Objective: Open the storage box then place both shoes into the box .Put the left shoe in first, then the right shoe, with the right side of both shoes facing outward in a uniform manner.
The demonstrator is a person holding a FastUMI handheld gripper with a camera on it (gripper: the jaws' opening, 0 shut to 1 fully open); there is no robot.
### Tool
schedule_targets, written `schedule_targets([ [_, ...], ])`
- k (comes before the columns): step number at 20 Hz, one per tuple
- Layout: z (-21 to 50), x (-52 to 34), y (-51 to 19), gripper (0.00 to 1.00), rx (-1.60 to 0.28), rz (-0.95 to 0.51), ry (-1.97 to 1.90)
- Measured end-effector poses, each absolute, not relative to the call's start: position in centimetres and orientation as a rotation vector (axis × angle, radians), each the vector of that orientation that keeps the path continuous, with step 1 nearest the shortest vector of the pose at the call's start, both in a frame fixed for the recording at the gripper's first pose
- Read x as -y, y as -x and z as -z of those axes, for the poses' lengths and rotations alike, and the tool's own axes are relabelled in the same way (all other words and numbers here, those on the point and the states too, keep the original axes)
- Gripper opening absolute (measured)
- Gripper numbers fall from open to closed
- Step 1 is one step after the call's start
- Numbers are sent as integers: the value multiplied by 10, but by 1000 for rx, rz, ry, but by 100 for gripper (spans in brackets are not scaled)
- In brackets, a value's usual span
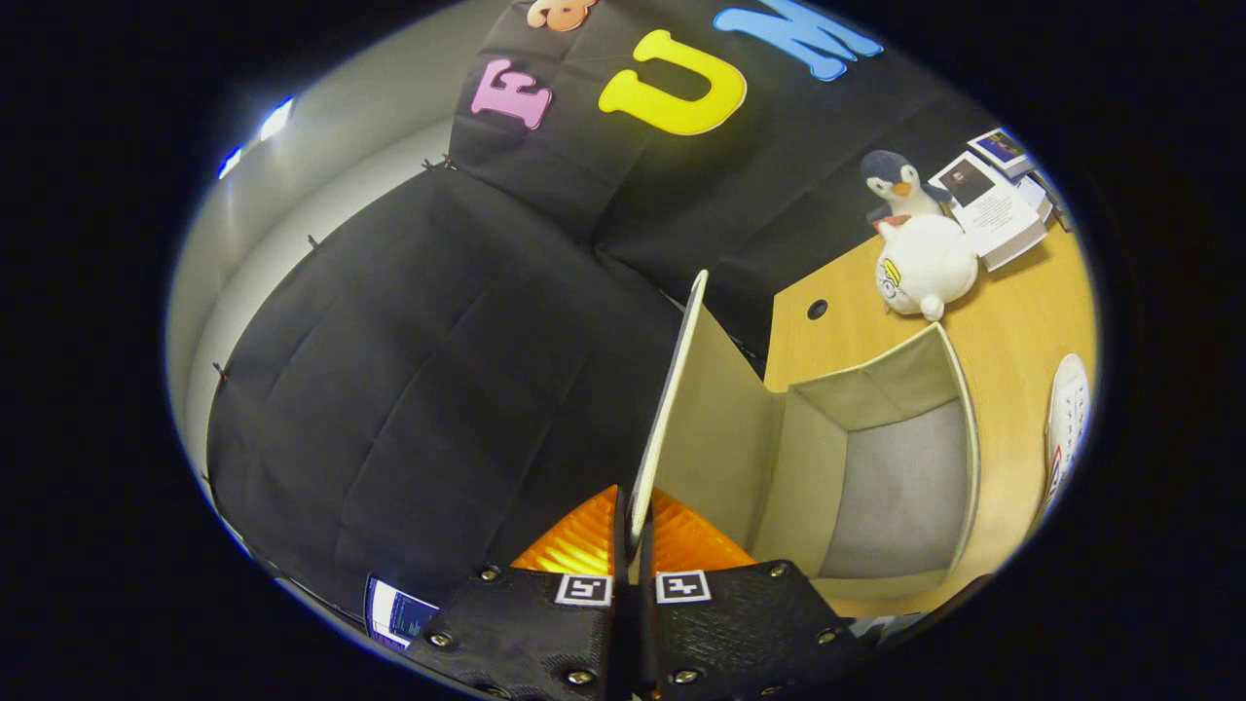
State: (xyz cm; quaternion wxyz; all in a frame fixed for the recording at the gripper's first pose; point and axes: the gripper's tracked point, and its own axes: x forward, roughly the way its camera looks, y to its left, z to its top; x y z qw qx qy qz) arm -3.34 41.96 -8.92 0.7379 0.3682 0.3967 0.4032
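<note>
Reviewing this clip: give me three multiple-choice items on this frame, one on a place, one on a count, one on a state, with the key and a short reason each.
1. Where is the white shoe?
A. Inside the storage box
B. On the table beyond the box's open side
C. Between the fingers

2. How many plush toys sit near the books?
A. One
B. Two
C. Four

3. What is the gripper doing?
A. Shut on the box lid
B. Open above the shoe
C. Shut on a plush toy

Key:
1 B, the shoe lies on the wooden table, outside the storage box.
2 B, a penguin plush and a round white plush.
3 A, both fingers pinch the raised lid edge.
</note>
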Motion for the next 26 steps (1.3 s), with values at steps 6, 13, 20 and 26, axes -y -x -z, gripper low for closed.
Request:
schedule_targets([
  [6,91,-466,46,9,-850,-957,-654],
  [13,83,-461,39,97,-746,-967,-499],
  [20,93,-387,6,97,-690,-823,-420],
  [26,105,-309,-24,97,-652,-673,-374],
])
